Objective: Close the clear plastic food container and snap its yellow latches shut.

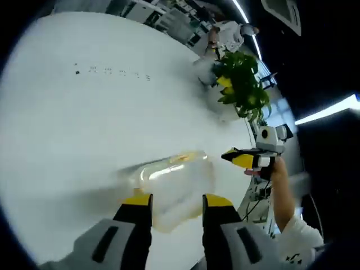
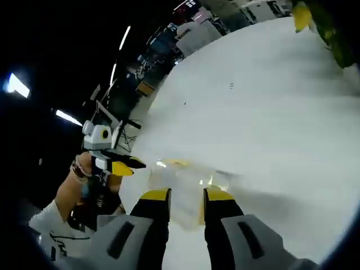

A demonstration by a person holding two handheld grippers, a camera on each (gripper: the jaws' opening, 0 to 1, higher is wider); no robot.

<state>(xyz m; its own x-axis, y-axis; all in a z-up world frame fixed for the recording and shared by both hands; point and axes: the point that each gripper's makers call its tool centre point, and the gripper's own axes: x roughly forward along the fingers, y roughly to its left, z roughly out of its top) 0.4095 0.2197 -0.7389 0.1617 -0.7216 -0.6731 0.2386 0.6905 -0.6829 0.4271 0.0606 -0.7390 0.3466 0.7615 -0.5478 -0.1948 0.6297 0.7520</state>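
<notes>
The clear plastic food container (image 1: 175,183) lies on the white table (image 1: 84,124), blurred, with a yellow latch (image 1: 183,159) along its far side. My left gripper (image 1: 177,201) is open, its yellow-tipped jaws standing just before the container and holding nothing. Off the container's right end, a hand holds the right gripper (image 1: 243,158). In the right gripper view the container (image 2: 188,181) sits just past my open right gripper (image 2: 187,196), a yellow latch (image 2: 175,163) at its far edge. The left gripper (image 2: 121,166) hovers to the left, clear of the container.
A potted green plant (image 1: 242,84) with yellow leaves stands at the table's far right, and the plant (image 2: 329,28) also shows at the upper right. A person (image 1: 230,34) stands beyond it. The table edge (image 2: 147,121) runs near both hands.
</notes>
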